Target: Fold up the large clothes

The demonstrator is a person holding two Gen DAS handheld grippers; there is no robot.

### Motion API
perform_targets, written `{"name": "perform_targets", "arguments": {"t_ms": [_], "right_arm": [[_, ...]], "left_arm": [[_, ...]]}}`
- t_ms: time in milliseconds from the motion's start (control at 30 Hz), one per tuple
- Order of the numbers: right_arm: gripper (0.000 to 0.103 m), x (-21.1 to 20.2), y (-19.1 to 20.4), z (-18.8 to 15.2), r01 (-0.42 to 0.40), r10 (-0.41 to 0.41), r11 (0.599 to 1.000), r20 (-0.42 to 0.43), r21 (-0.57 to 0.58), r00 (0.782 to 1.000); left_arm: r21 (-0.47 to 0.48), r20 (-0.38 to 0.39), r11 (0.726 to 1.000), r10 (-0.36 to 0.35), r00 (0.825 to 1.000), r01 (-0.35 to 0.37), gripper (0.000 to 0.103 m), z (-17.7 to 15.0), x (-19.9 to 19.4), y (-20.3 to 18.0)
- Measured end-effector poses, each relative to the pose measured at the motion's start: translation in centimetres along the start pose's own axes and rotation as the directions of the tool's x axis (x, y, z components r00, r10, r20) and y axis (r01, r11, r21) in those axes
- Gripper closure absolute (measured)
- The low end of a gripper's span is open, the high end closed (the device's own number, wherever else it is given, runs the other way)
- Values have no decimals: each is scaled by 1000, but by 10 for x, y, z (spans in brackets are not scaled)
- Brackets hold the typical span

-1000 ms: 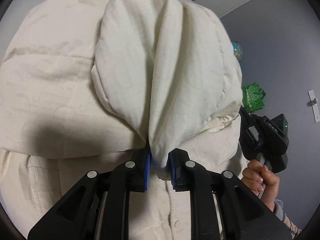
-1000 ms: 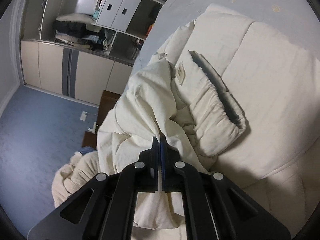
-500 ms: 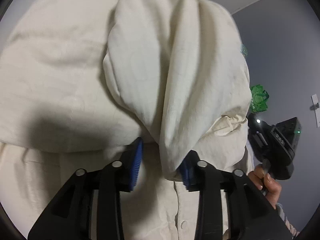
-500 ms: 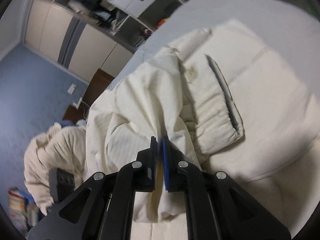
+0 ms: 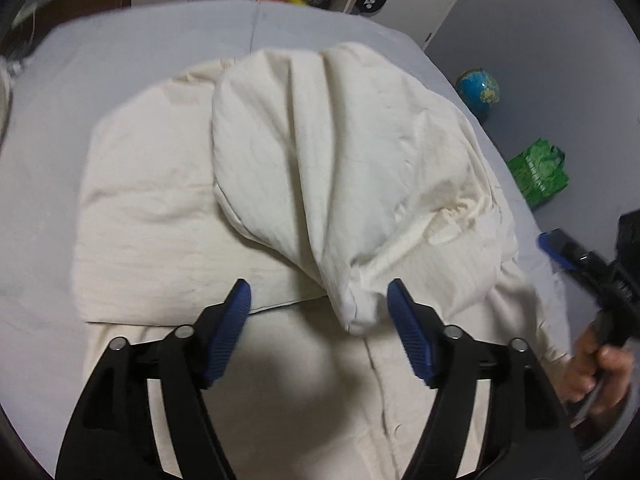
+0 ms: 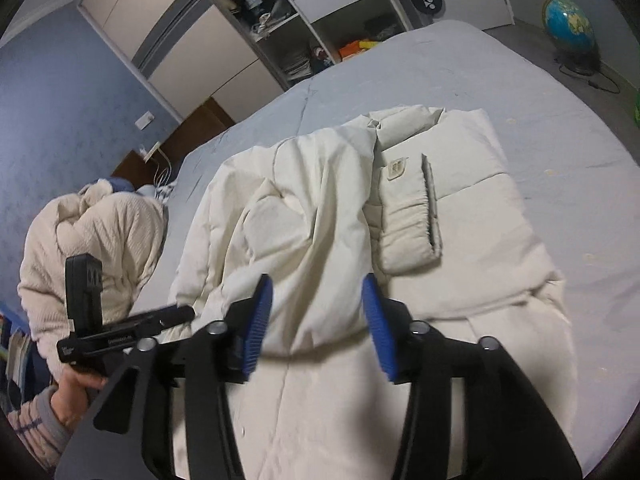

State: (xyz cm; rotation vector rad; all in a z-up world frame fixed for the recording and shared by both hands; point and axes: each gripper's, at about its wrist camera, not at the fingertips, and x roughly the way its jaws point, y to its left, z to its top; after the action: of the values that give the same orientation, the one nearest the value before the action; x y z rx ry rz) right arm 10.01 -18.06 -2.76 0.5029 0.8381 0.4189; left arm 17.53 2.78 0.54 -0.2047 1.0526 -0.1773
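A cream padded jacket (image 5: 160, 208) lies on a grey bed (image 5: 40, 168), also in the right wrist view (image 6: 472, 184). One sleeve (image 5: 328, 184) is folded across the body, its end lying between the fingers of my open left gripper (image 5: 318, 308). My right gripper (image 6: 316, 312) is open too, with a fold of the other sleeve (image 6: 304, 240) lying between its blue pads (image 6: 258, 320). The cuff (image 6: 408, 232) of a folded sleeve rests on the jacket's chest. Each gripper shows in the other's view, the right (image 5: 580, 264) and the left (image 6: 120, 332).
A second cream garment (image 6: 88, 236) is piled at the bed's left edge. A globe (image 6: 568, 28) and a green bag (image 5: 540, 172) stand on the floor to the right. A wardrobe and shelves (image 6: 320, 12) are beyond the bed.
Both grippers have opened and let go of the sleeves, which now lie on the jacket. Both have pulled back, so more of the bed shows.
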Motion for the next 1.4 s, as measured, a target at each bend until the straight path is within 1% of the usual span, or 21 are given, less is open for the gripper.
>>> {"name": "perform_targets", "arguments": {"t_ms": [33, 100, 200, 333, 367, 433, 533, 600, 667, 700, 733, 800, 833, 900, 933, 1033, 1133, 1200, 1233, 1333, 1400], "right_arm": [[53, -9, -1, 0, 0, 0, 1000, -5, -5, 1000], [47, -22, -6, -3, -1, 1, 1000, -16, -6, 1000], [39, -44, -17, -7, 6, -6, 1000, -39, -4, 999], [38, -71, -37, -17, 62, -62, 998, -67, -9, 996], [38, -75, -42, -20, 74, -74, 997, -75, -4, 994], [38, -83, -52, -27, 106, -105, 994, -96, 5, 990], [32, -88, -65, -37, 162, -154, 986, -153, 40, 976], [31, -89, -72, -44, 185, -168, 980, -198, 72, 966], [30, -89, -78, -51, 184, -158, 978, -233, 95, 960], [30, -90, -81, -55, 187, -158, 977, -244, 102, 957], [29, -90, -83, -57, 191, -158, 975, -252, 111, 955], [29, -90, -89, -60, 192, -151, 971, -261, 140, 953], [29, -89, -91, -62, 194, -148, 969, -265, 155, 953], [29, -86, -94, -66, 203, -149, 965, -286, 168, 946], [29, -83, -95, -69, 211, -150, 962, -313, 171, 938], [29, -77, -98, -74, 238, -160, 956, -373, 174, 914], [29, -78, -104, -78, 241, -150, 951, -395, 193, 907], [29, -77, -108, -83, 236, -129, 947, -416, 216, 900], [29, -77, -111, -84, 230, -116, 945, -421, 232, 900], [29, -81, -119, -88, 202, -67, 935, -413, 291, 908], [29, -80, -123, -89, 183, -33, 928, -417, 324, 908]], "left_arm": [[18, 11, 1000, 17, 1000, -18, 32, -3, -6, -3], [40, 30, 998, 47, 998, -49, 27, -7, -20, -7], [66, 54, 993, 93, 994, -97, 24, -14, -36, -2], [94, 72, 982, 156, 985, -162, 22, -27, -54, 18], [94, 73, 979, 173, 982, -180, 19, -34, -57, 22], [59, 57, 977, 201, 978, -204, 19, -45, -63, 36], [-25, 35, 978, 206, 978, -206, 17, -60, -70, 62], [-134, -30, 972, 189, 982, -191, 17, -73, -74, 95], [-241, -129, 951, 168, 977, -195, 17, -88, -74, 124], [-309, -180, 932, 138, 974, -189, 17, -97, -74, 141], [-376, -209, 908, 109, 972, -183, 17, -108, -76, 155], [-453, -225, 877, 60, 973, -159, 17, -118, -82, 171], [-481, -220, 866, 33, 975, -138, 17, -122, -87, 176], [-465, -225, 873, 45, 973, -148, 17, -126, -92, 176], [-457, -235, 876, 48, 971, -154, 17, -127, -93, 174], [-429, -296, 888, 32, 955, -163, 17, -133, -87, 167], [-400, -361, 899, 26, 932, -180, 17, -141, -79, 158], [-401, -388, 901, -2, 922, -167, 17, -147, -76, 153], [-400, -403, 903, -19, 915, -157, 17, -150, -74, 150], [-394, -416, 909, -45, 908, -136, 17, -156, -73, 141], [-396, -423, 911, -67, 904, -118, 18, -160, -72, 138]]}}
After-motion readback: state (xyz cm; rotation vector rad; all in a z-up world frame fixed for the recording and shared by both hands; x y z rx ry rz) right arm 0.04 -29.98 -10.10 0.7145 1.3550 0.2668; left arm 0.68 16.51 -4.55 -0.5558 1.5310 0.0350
